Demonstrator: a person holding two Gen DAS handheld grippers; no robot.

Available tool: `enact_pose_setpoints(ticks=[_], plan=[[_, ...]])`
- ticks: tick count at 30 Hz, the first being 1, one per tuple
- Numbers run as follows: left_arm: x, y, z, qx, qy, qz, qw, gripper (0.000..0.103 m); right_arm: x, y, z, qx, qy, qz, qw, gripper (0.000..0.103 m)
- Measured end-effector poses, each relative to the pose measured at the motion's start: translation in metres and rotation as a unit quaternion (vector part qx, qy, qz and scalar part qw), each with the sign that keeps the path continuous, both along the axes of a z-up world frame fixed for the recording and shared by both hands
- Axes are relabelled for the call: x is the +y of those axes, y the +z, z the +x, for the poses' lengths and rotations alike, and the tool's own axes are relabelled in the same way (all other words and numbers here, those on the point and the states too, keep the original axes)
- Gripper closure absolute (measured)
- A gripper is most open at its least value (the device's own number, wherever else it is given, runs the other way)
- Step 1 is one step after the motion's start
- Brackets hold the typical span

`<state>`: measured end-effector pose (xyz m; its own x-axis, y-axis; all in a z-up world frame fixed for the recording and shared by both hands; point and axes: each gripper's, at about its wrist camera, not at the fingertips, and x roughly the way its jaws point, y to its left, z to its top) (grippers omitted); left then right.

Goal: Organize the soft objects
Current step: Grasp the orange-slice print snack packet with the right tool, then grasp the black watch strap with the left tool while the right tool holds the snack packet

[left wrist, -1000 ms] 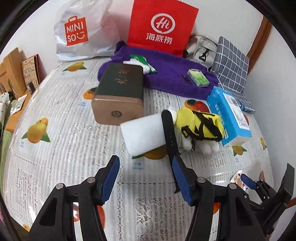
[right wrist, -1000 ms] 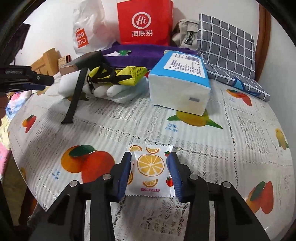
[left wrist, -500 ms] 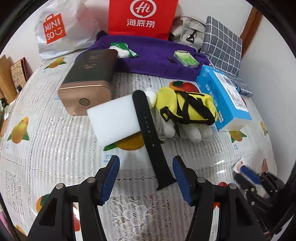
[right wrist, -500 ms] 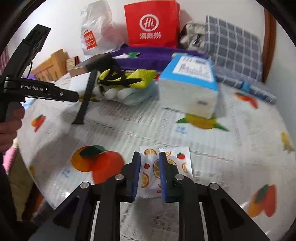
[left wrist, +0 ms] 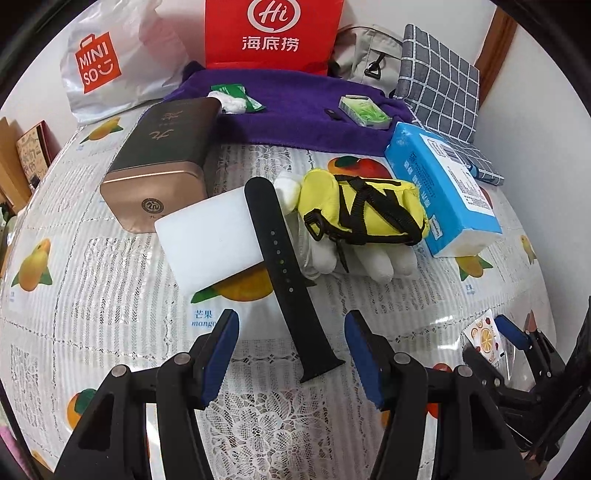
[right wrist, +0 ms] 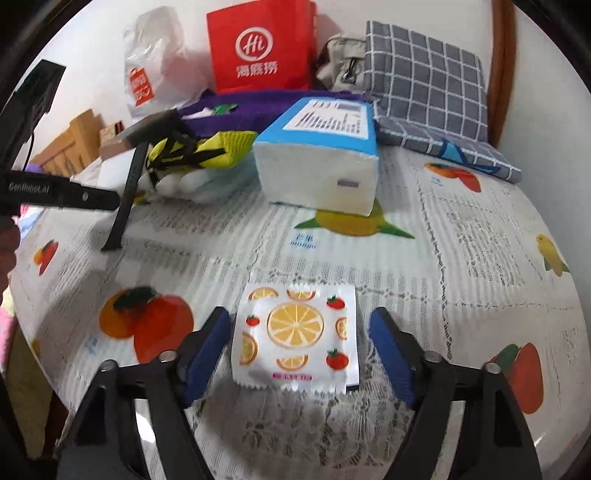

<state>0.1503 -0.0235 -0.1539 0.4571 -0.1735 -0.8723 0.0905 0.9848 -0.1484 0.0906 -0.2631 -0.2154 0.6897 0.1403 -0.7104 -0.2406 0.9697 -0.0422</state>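
My left gripper (left wrist: 291,350) is open, its jaws on either side of the near end of a black watch strap (left wrist: 284,266) that leans over a white sponge block (left wrist: 210,240). A yellow pouch (left wrist: 362,210) lies on white gloves (left wrist: 369,258) beside the strap. My right gripper (right wrist: 301,350) is open around a white packet printed with orange slices (right wrist: 295,332), which lies flat on the table. The packet also shows in the left wrist view (left wrist: 484,338). The strap (right wrist: 127,199) and pouch (right wrist: 199,151) show at the left in the right wrist view.
A blue tissue pack (left wrist: 443,192) lies right of the pouch. A bronze tin (left wrist: 162,162) stands behind the sponge. A purple towel (left wrist: 295,110), red bag (left wrist: 273,33), white Miniso bag (left wrist: 110,62) and checked cushion (left wrist: 439,81) line the back. The fruit-print tablecloth (right wrist: 480,258) covers the table.
My right gripper shut on the packet, then opened, and the packet lies flat between its jaws. My left gripper moved forward until its jaws flank the strap's end.
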Motion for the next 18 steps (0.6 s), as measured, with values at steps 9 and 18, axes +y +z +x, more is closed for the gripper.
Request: enact_pose_setpoints(ticks=[9,18], plan=[[-0.0017,0.003,-0.0015,-0.004,-0.001,0.006,1.0,0.046,-0.0021,0.0025,-0.0011,0.006,0.013,0.006,1.0,0.065],[-0.0036,-0.0018,-0.002,-0.009,-0.001,-0.002,1.0,0.046,-0.0072,0.0045,-0.001,0.019,0.015,0.04,0.999,0.084]])
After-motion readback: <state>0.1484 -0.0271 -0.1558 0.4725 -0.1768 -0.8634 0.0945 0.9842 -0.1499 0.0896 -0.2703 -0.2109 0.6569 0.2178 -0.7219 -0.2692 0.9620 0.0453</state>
